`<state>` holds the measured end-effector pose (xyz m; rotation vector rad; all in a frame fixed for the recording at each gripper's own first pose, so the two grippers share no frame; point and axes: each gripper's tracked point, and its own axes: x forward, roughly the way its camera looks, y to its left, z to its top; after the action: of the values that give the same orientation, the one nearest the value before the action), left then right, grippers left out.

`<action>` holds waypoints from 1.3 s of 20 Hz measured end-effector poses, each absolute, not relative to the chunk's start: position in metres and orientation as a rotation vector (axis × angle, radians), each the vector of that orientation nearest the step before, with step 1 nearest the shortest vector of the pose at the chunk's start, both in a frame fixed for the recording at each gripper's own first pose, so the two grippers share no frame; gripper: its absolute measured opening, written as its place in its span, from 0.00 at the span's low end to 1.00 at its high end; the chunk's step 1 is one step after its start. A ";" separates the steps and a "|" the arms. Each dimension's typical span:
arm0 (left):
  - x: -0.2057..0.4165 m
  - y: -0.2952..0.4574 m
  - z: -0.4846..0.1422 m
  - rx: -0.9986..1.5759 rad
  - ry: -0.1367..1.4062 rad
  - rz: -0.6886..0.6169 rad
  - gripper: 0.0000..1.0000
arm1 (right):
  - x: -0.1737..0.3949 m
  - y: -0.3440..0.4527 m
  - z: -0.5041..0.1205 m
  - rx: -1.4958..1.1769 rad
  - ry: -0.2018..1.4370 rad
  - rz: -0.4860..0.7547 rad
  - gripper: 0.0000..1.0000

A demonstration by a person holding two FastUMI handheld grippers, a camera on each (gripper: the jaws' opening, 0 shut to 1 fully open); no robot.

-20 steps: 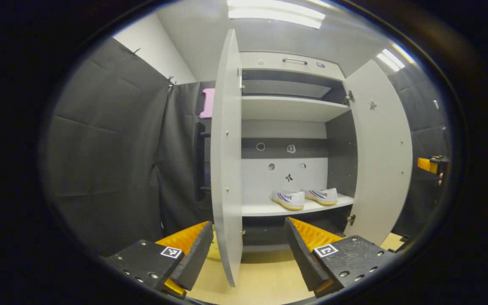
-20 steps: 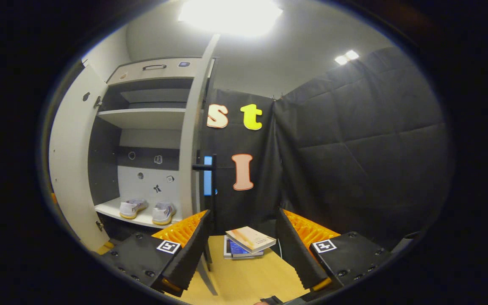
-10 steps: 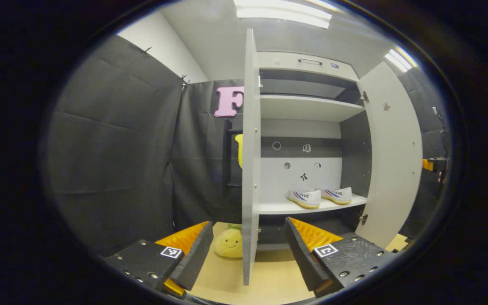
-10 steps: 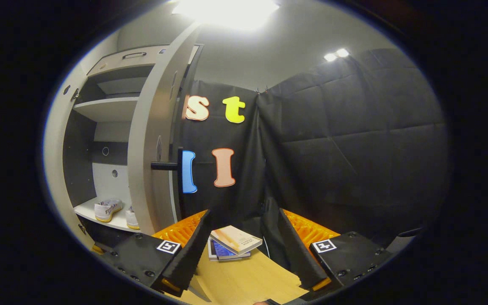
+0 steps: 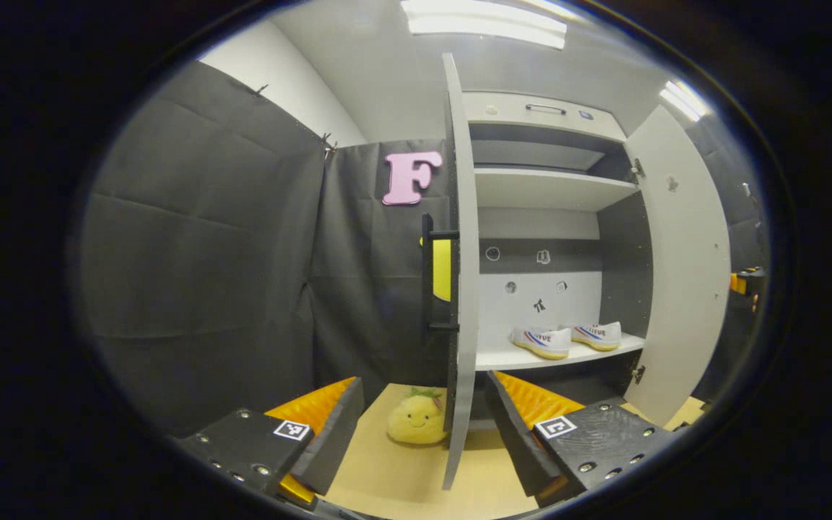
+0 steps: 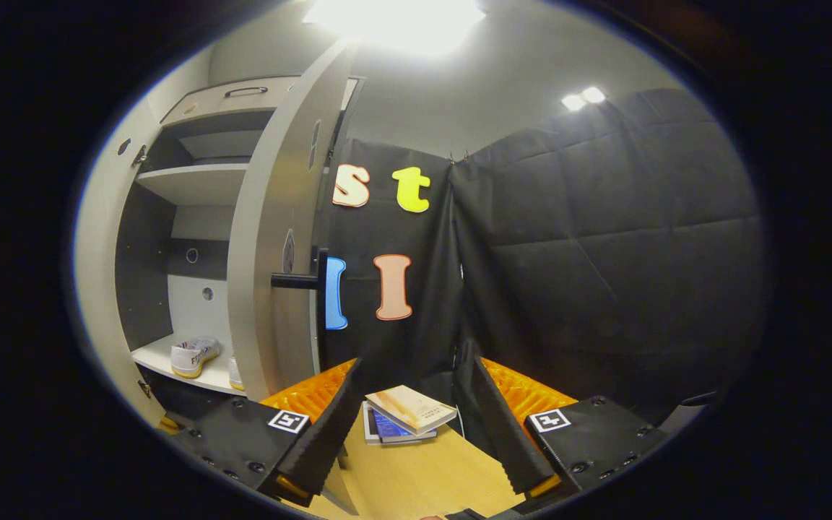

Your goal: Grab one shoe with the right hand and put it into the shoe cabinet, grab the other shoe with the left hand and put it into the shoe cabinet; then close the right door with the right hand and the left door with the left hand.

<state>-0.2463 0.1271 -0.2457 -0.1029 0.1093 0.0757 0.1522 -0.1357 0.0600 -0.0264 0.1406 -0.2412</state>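
Two white shoes (image 5: 540,341) (image 5: 599,334) sit side by side on the lower shelf (image 5: 503,357) of the grey shoe cabinet. Both doors stand open. The left door (image 5: 459,289) is seen edge-on, its black handle (image 5: 430,278) on the outer face; my left gripper (image 5: 423,437) is open, with the door's lower edge between its fingers but farther off. In the right gripper view the right door (image 6: 271,253) with its handle (image 6: 315,280) stands left of my open right gripper (image 6: 412,440), hiding part of one shoe (image 6: 235,374); the other shoe (image 6: 194,355) shows.
A yellow plush toy (image 5: 416,422) lies on the wooden floor behind the left door. A small stack of books (image 6: 409,412) lies on the floor past the right gripper. Black cloth walls close in on both sides. The right gripper (image 5: 744,282) shows past the right door (image 5: 683,274).
The left gripper has swung to the left door's outer side, bringing its handle and the plush toy into view. The right gripper has moved round to the right door's outer face.
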 end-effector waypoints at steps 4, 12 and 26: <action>-0.249 0.134 -0.246 -0.112 0.112 0.092 1.00 | 0.149 -0.106 0.061 -0.020 0.135 -0.167 0.92; -0.256 0.143 -0.250 -0.106 0.125 0.119 1.00 | 0.152 -0.064 0.053 0.040 0.142 -0.060 0.92; -0.236 0.166 -0.257 -0.089 0.147 0.193 1.00 | 0.177 0.007 0.053 0.059 0.128 0.119 0.96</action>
<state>-0.2362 0.1656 -0.2574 -0.0893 0.1470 0.1930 0.1772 0.0073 0.0535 0.0589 0.1278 0.1191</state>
